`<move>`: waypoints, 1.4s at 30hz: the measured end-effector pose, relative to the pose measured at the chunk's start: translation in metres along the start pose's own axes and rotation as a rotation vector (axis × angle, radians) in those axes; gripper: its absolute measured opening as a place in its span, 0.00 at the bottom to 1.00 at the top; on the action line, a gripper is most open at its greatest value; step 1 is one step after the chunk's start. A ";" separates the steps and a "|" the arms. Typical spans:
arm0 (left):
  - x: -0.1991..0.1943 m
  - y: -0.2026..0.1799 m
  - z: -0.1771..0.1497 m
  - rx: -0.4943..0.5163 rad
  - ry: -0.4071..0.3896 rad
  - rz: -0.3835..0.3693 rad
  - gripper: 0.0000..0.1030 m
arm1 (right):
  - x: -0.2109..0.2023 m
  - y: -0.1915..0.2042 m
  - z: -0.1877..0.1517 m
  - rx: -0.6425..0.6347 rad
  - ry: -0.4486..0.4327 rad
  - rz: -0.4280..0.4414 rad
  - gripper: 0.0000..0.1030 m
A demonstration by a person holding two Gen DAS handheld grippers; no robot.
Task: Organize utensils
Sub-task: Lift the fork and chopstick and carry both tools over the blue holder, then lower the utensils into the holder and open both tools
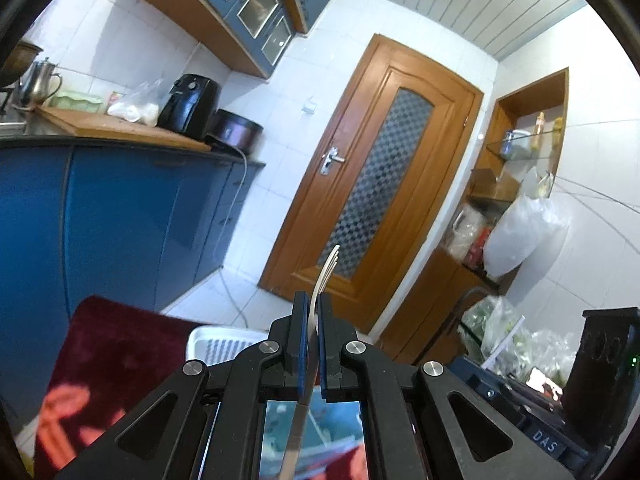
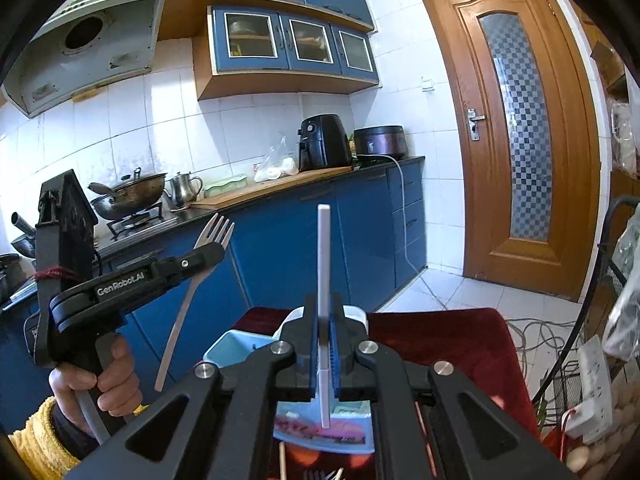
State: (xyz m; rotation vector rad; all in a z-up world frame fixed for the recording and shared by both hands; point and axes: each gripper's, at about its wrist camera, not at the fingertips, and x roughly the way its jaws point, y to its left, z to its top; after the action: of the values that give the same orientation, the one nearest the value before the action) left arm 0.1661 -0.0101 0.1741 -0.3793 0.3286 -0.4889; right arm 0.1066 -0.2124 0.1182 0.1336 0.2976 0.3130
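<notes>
Kitchen behind, left gripper [image 1: 312,320] clamps fork [image 1: 327,268]; right gripper [image 2: 324,320] clamps white stick [image 2: 323,264].

Red-covered table [image 2: 460,344] — blue tray [image 2: 228,350] on it.

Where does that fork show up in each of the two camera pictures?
Left wrist view: the fork stands bottom centre, edge-on, clamped in the left gripper, tines up.
Right wrist view: the fork is at left, side-on, held by the left gripper.
Shared landmark: the wooden door with patterned glass.
</notes>
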 end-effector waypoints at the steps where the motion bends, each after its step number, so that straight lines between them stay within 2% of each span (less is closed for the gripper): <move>1: 0.007 0.001 0.001 -0.002 -0.011 -0.005 0.04 | 0.004 -0.002 0.000 -0.001 -0.001 -0.005 0.06; 8: 0.046 0.017 0.010 -0.023 -0.085 -0.005 0.04 | 0.036 -0.017 0.003 -0.007 0.005 -0.036 0.06; 11: 0.056 0.024 0.006 -0.024 -0.122 0.009 0.04 | 0.046 -0.020 -0.001 -0.016 0.011 -0.045 0.06; 16: 0.066 0.036 -0.012 -0.037 -0.134 0.051 0.04 | 0.062 -0.022 -0.012 -0.027 0.042 -0.049 0.06; 25: 0.055 0.043 -0.035 0.007 -0.166 0.109 0.04 | 0.071 -0.017 -0.025 -0.047 0.076 -0.043 0.06; 29: 0.051 0.054 -0.045 -0.025 -0.149 0.123 0.04 | 0.072 -0.015 -0.031 -0.048 0.092 -0.041 0.06; 33: 0.046 0.061 -0.048 -0.049 -0.148 0.117 0.04 | 0.075 -0.017 -0.037 -0.044 0.119 -0.038 0.06; 42: 0.032 0.051 -0.042 -0.006 -0.159 0.096 0.04 | 0.077 -0.017 -0.042 -0.035 0.139 -0.038 0.06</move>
State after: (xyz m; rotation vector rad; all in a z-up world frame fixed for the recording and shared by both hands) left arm 0.1963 0.0038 0.1088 -0.4041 0.1938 -0.3611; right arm 0.1689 -0.2005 0.0550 0.0713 0.4314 0.2904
